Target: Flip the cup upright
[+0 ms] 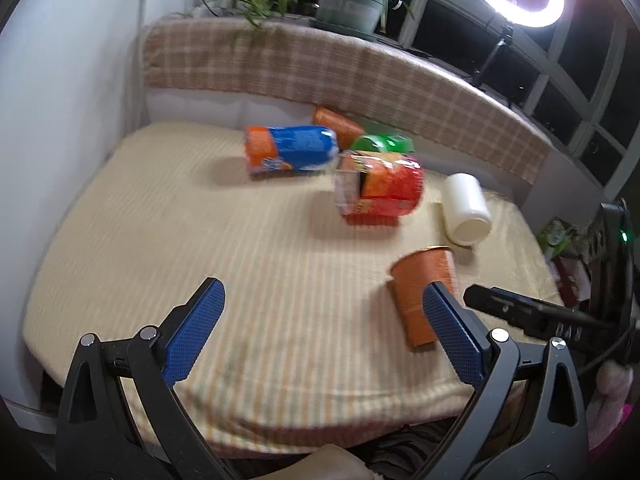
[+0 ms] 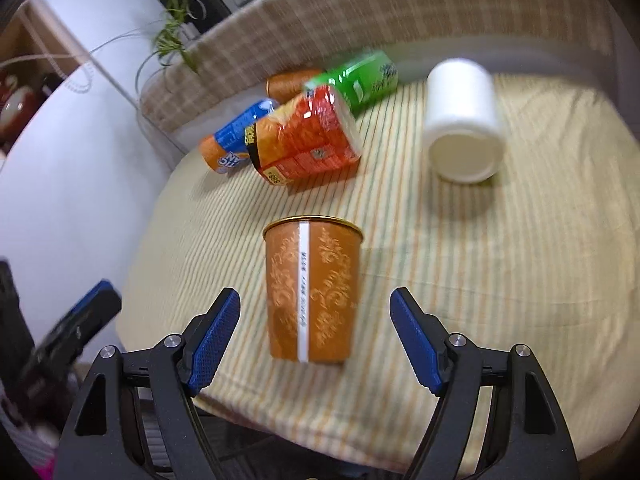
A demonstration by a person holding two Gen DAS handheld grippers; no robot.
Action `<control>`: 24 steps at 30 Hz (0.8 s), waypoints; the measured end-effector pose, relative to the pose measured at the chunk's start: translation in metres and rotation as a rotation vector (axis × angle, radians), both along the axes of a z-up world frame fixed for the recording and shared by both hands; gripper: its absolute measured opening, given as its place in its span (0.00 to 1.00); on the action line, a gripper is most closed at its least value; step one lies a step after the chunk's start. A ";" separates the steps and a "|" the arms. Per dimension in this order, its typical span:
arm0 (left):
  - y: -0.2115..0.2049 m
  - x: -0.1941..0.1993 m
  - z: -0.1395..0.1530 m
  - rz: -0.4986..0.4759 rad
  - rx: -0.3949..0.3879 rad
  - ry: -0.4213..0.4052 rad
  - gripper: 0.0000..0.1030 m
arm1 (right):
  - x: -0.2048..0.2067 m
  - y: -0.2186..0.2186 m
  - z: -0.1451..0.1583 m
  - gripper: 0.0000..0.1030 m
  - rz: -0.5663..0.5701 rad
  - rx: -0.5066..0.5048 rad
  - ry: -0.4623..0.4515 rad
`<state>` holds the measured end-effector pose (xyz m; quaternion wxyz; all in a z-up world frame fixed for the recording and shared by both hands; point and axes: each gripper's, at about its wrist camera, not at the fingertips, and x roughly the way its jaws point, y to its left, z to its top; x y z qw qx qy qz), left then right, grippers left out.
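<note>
An orange paper cup (image 2: 313, 288) with a gold floral print and a white stripe lies on its side on the striped cloth, rim pointing away from me. My right gripper (image 2: 315, 320) is open, its blue fingers on either side of the cup's base end, not touching it. In the left wrist view the same cup (image 1: 422, 288) lies at the right, partly behind my right finger. My left gripper (image 1: 322, 312) is open and empty above the near part of the table. The other gripper's black body (image 1: 532, 312) shows at the right edge.
A white cup (image 2: 462, 120) lies on its side at the back right. Blue-orange (image 2: 236, 136), red-orange (image 2: 304, 136) and green (image 2: 356, 76) snack packs and a second orange cup (image 2: 290, 82) lie at the back. A plaid-covered backrest (image 1: 320, 64), plant and ring light stand behind.
</note>
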<state>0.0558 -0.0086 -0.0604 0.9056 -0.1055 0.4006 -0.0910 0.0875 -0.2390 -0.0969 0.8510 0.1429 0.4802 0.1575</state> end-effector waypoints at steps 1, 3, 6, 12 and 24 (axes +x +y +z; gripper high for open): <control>-0.003 0.002 -0.001 -0.012 -0.021 0.014 0.98 | -0.007 -0.004 0.004 0.75 0.003 -0.022 -0.024; -0.008 0.007 -0.002 -0.031 -0.055 0.036 0.98 | -0.016 -0.009 0.009 0.75 0.004 -0.061 -0.059; -0.020 0.015 -0.006 -0.052 -0.102 0.068 0.98 | -0.030 -0.016 0.016 0.75 -0.008 -0.116 -0.104; -0.037 0.028 -0.015 -0.074 -0.164 0.124 0.98 | -0.047 -0.033 0.021 0.75 -0.059 -0.193 -0.144; -0.054 0.045 -0.028 -0.097 -0.187 0.209 0.98 | -0.067 -0.051 0.023 0.75 -0.135 -0.301 -0.204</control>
